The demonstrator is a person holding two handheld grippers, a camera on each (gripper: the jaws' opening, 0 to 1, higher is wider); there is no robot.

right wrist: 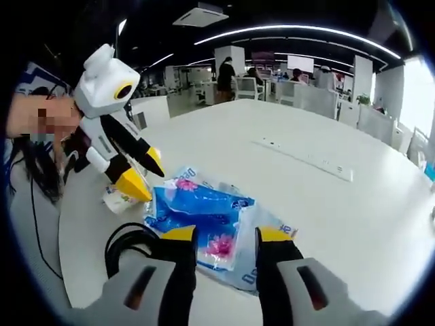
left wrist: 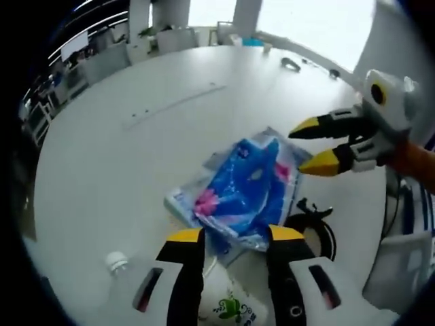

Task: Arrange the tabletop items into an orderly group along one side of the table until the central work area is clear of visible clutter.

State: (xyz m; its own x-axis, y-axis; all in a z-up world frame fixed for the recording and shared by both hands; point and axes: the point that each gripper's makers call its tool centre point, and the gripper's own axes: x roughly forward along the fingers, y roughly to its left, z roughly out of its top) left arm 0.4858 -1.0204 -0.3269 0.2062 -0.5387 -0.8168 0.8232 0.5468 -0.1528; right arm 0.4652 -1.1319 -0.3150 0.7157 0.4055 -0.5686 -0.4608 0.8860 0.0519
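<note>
A blue-and-pink plastic tissue pack (left wrist: 245,183) lies on clear wrappers on the white round table (left wrist: 136,156). My left gripper (left wrist: 235,234) is open, its yellow tips on either side of the pack's near edge. A clear bottle with a white cap (left wrist: 117,260) lies under its jaws. My right gripper (left wrist: 316,146) comes in from the right, open, at the pack's far corner. In the right gripper view the pack (right wrist: 197,210) lies between the tips of my open right gripper (right wrist: 228,234). The left gripper (right wrist: 144,173) hovers open over the bottle's label (right wrist: 119,198).
A coiled black cable (left wrist: 316,224) (right wrist: 126,244) lies beside the pack near the table edge. A recessed power strip (right wrist: 306,159) runs across the table (right wrist: 326,217). A small dark object (left wrist: 291,63) sits at the far rim. Office desks and chairs stand beyond.
</note>
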